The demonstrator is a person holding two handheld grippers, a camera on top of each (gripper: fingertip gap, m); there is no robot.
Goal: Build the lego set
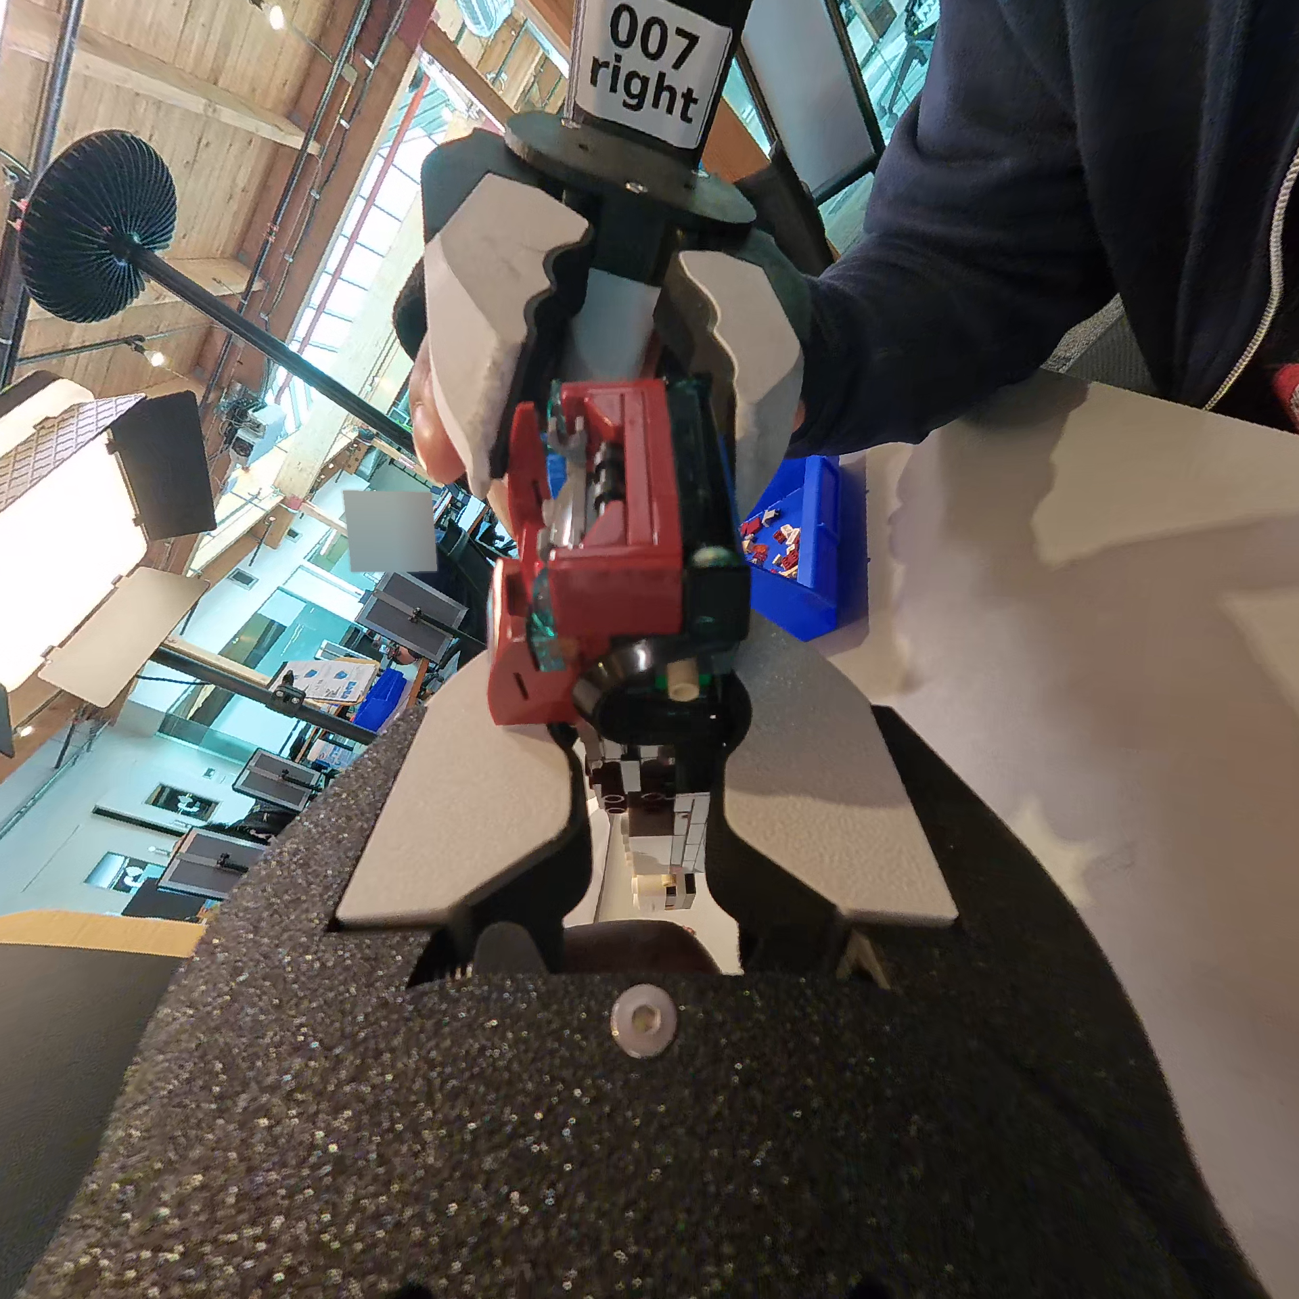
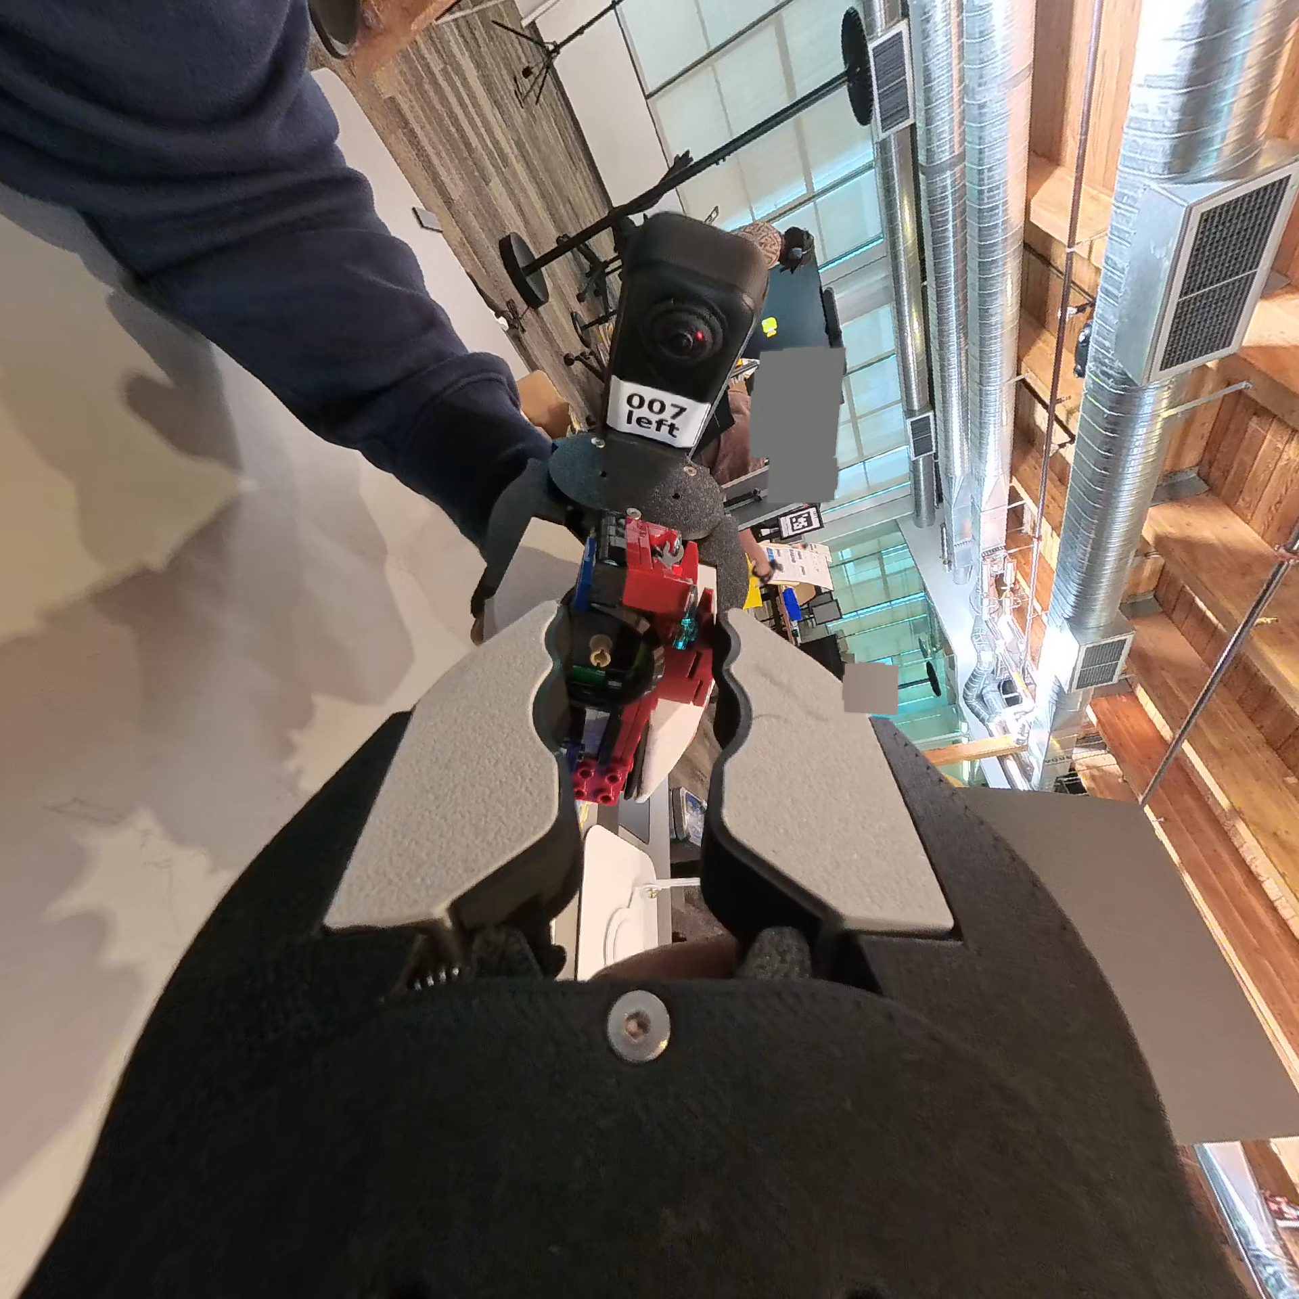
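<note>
Object: we found a red and black brick-built vehicle (image 1: pixel 618 562) held in the air above the white worktop (image 1: pixel 1054 703), spanning the space between the two grippers.
Left gripper: the left gripper (image 1: pixel 650 703) was clamped on the near end of the model, at its black wheel (image 1: pixel 632 685); both pads pressed on the model's sides.
Right gripper: the right gripper (image 2: pixel 636 664) was closed on the opposite end, its fingers (image 2: pixel 492 703) bearing on the wheel side and the red side.
Key relation: the model's long axis ran straight along the line from one gripper to the other, the two facing each other head-on, so neither hand was nearer; each held its own end.
Attitude: we judged the model rolled on its side, wheel hub facing the cameras.
Surroundings: a blue bin (image 1: pixel 808 548) of small loose bricks stood on the worktop beyond the model; a dark blue sleeve (image 1: pixel 1019 246) reached in behind the right gripper.
</note>
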